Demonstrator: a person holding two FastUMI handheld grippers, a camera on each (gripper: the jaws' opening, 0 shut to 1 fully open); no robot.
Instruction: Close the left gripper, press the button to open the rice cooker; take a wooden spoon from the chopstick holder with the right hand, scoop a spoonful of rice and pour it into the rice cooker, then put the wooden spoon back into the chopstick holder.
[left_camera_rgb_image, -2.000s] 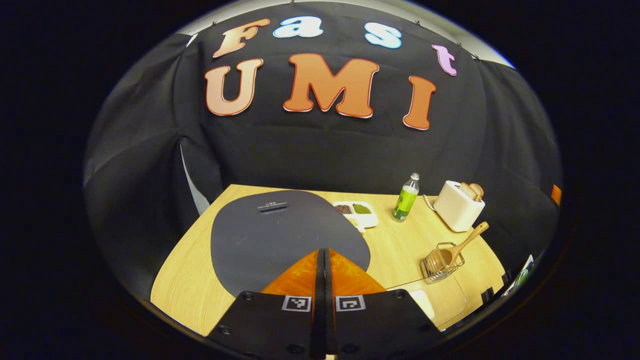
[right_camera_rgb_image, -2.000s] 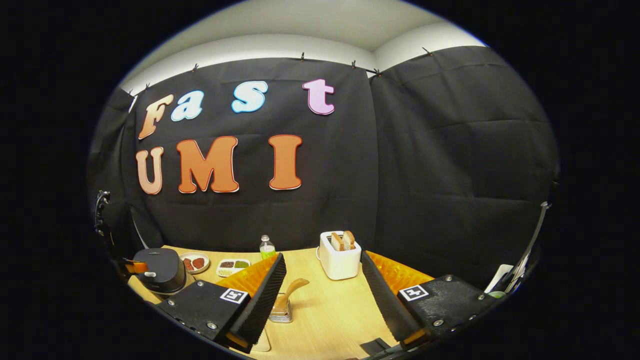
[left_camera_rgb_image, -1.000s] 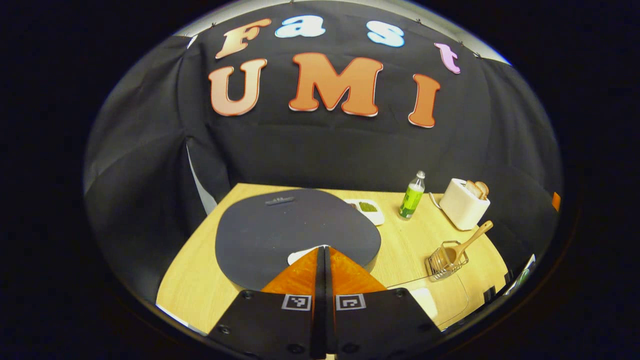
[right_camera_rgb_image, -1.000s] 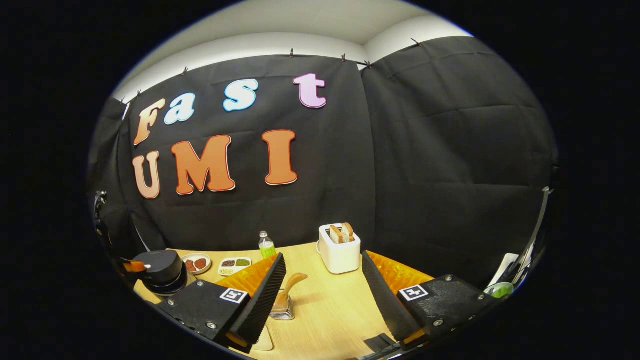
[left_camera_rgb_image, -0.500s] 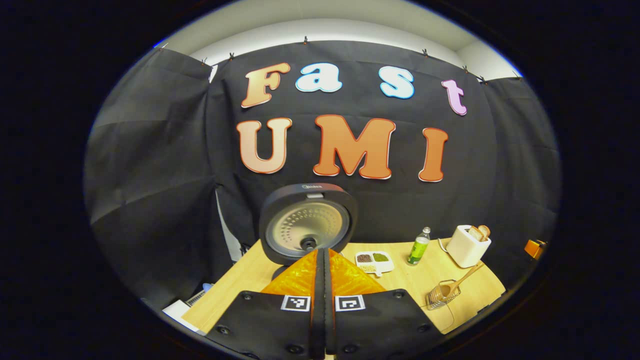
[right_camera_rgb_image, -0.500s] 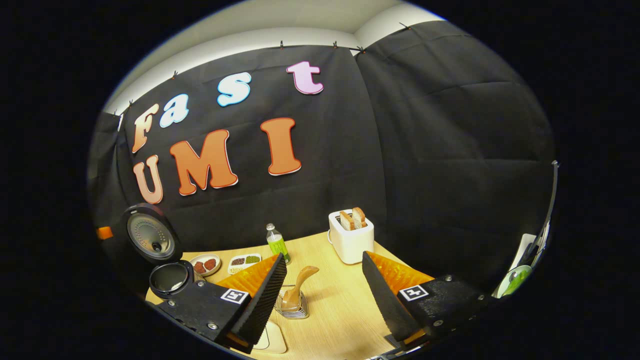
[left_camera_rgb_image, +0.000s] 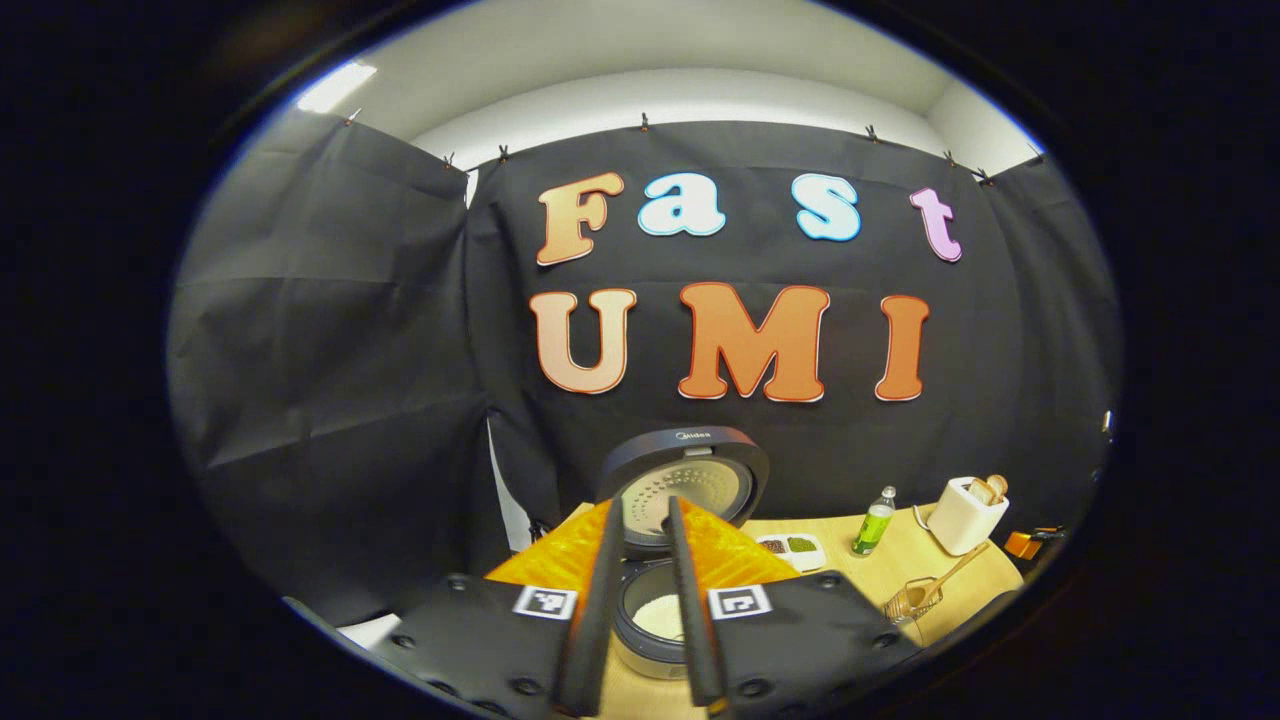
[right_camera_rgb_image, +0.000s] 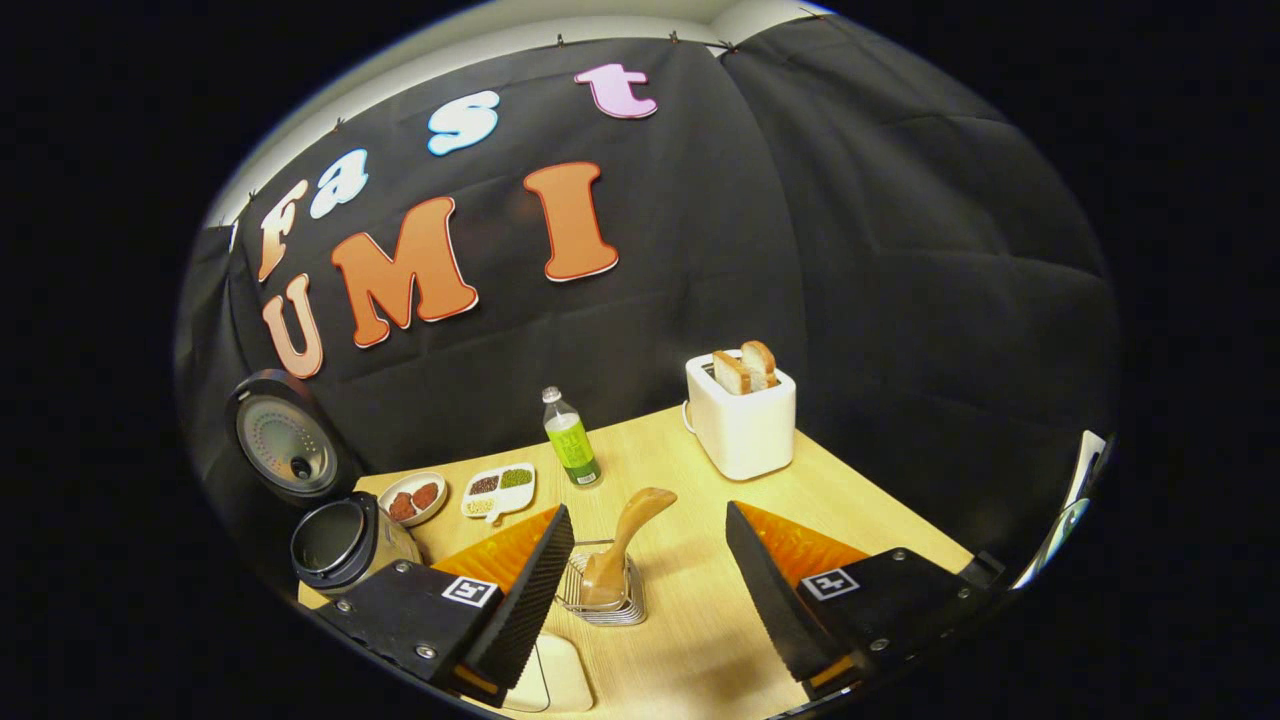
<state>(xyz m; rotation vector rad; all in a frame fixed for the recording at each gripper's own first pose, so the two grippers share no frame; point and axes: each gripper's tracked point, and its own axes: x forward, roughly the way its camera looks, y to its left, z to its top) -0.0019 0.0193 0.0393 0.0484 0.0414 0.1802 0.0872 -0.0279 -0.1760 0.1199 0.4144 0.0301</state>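
The dark rice cooker (left_camera_rgb_image: 640, 655) stands with its lid (left_camera_rgb_image: 690, 480) raised upright, and something white lies in the pot. My left gripper (left_camera_rgb_image: 645, 505) hangs above and in front of it, its fingers a narrow gap apart and holding nothing. In the right gripper view the cooker (right_camera_rgb_image: 335, 540) is at the far left. The wooden spoon (right_camera_rgb_image: 630, 525) leans in the wire chopstick holder (right_camera_rgb_image: 605, 600), its handle pointing up and right. My right gripper (right_camera_rgb_image: 648, 512) is wide open, just short of the spoon, with the spoon handle between its fingers and not touched.
A white toaster (right_camera_rgb_image: 740, 415) with bread stands at the back of the wooden table (right_camera_rgb_image: 860, 510). A green bottle (right_camera_rgb_image: 570, 440), a divided dish (right_camera_rgb_image: 498, 490) and a small plate (right_camera_rgb_image: 412, 498) sit between it and the cooker. A pale container (right_camera_rgb_image: 555, 675) lies near the front edge.
The cooker lid has sprung up from shut to upright. My left gripper has drawn back and up, and its fingers have parted slightly. My right gripper has tilted down toward the spoon holder.
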